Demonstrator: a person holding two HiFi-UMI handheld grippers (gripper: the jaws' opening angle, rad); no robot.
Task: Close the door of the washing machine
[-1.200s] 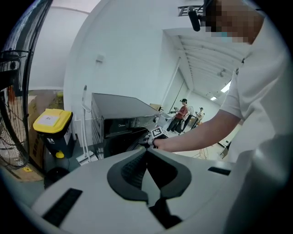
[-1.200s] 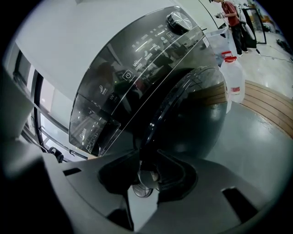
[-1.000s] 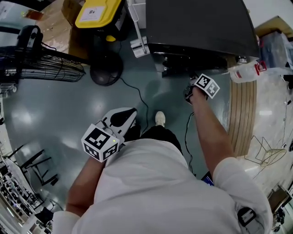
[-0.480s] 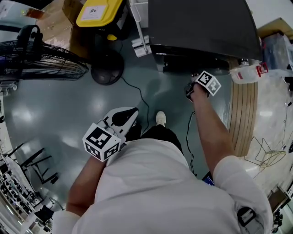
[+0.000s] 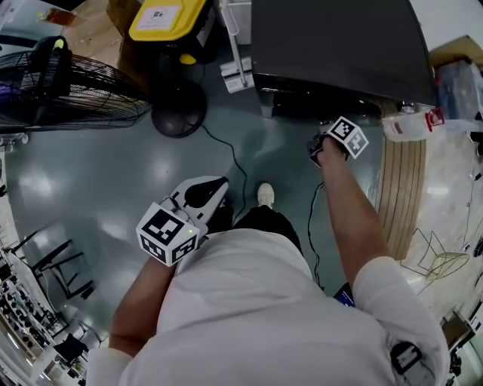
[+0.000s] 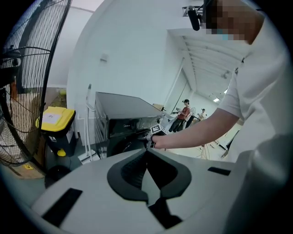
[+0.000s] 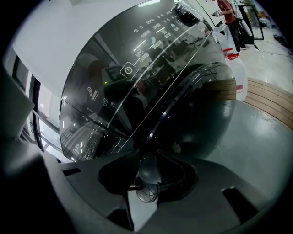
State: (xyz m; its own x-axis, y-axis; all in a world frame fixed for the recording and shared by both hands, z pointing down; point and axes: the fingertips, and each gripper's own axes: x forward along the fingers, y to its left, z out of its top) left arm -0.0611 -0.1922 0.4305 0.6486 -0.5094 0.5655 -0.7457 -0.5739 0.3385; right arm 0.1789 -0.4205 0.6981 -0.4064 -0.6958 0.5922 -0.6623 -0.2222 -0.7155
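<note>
The left gripper (image 5: 213, 188) is held near the person's body, above the grey floor (image 5: 90, 173); its jaws are clenched together with nothing between them. A white shoe (image 5: 263, 196) stands just beyond. Farther right, the right gripper (image 5: 315, 148) is at the front of the black front-loading washing machine (image 5: 332, 38). Its jaws are clamped on the rim of the dark round glass door (image 7: 201, 114), which lies close against the machine front. A black mesh fan (image 5: 68, 83) and a yellow-lidded bin (image 5: 162, 19) stand far left.

Glossy grey floor (image 5: 90, 188), white walls (image 6: 128, 55), black fan (image 5: 68, 90).
</note>
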